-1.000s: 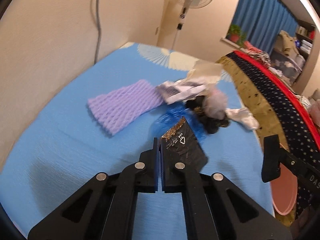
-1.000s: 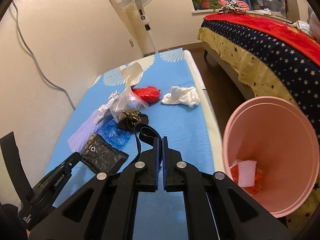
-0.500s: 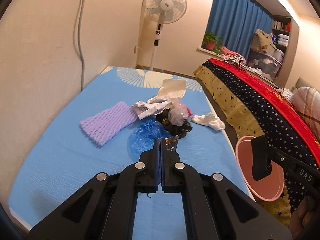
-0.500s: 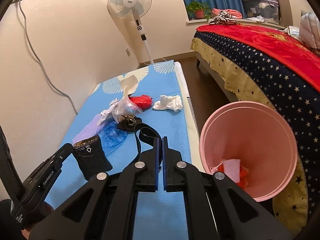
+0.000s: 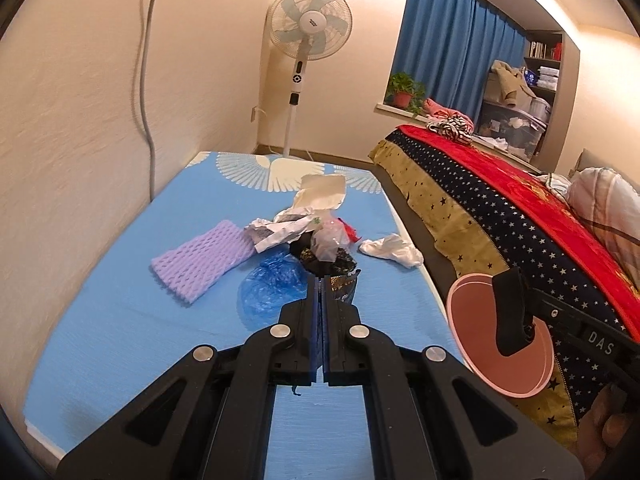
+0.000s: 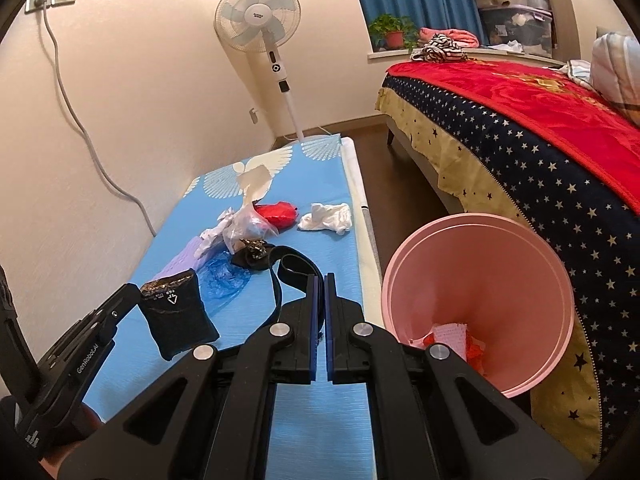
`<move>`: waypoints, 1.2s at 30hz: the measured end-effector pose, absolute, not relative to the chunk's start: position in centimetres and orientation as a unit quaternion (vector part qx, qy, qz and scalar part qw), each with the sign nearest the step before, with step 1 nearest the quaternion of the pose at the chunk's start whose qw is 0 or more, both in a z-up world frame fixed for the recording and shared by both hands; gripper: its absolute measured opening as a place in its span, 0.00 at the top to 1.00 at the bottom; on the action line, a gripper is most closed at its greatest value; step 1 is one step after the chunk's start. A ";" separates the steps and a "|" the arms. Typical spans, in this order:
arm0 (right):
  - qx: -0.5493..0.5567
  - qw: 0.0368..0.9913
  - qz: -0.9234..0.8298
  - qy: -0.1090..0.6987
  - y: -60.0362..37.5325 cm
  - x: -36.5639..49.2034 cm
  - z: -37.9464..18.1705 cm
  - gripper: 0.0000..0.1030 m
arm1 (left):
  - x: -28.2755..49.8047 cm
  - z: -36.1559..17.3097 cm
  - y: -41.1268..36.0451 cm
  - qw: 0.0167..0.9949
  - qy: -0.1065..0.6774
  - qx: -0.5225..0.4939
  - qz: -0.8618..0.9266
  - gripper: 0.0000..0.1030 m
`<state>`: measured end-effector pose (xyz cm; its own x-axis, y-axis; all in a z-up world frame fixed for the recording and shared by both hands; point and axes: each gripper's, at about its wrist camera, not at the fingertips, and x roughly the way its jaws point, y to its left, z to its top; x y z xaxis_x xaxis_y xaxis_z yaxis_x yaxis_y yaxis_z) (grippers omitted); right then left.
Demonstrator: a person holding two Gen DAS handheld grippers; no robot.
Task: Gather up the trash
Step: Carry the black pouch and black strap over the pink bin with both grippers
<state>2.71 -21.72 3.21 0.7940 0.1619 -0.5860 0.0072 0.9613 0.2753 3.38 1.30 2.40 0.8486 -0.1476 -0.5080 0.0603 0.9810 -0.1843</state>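
Note:
A black packet with a gold top [image 6: 176,312] hangs above the blue mat [image 6: 332,432] with my left gripper [image 5: 322,280] shut on it; in the left wrist view only its top [image 5: 343,286] shows past the fingers. My right gripper [image 6: 319,280] is shut on a black strap [image 6: 294,266] that loops up in front of it. To its right, on the floor beside the mat, stands a pink bin [image 6: 540,280] with red and white scraps inside. More trash lies heaped on the mat: purple foam net [image 5: 204,260], blue plastic bag [image 5: 268,290], crumpled paper [image 5: 280,232], white tissue [image 5: 392,250], red wrapper [image 6: 276,214].
A bed with a red and starred cover [image 6: 520,128] runs along the right, with a strip of dark floor [image 6: 384,184] between it and the mat. A standing fan [image 6: 256,16] is at the mat's far end. A wall with a cable [image 6: 80,136] borders the left.
Both grippers rose and drew back from the pile. The black packet came up off the mat in the left gripper. The strap stayed in the right gripper.

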 end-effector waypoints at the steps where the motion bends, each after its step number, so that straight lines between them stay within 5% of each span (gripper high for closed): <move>1: 0.131 0.938 0.040 0.318 -21.8 2.7 3.2 0.97 | 3.4 2.5 1.2 0.958 0.268 -0.081 -0.057 0.99; 36: 0.143 0.942 0.005 0.304 -25.2 2.8 3.2 0.97 | 4.1 3.3 -2.9 0.961 0.250 -0.070 -0.099 0.99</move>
<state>2.84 -25.21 3.20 0.8152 0.0956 -0.5713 0.0779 0.9592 0.2717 4.05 -2.93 3.31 0.8550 -0.2259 -0.4669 0.1559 0.9705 -0.1841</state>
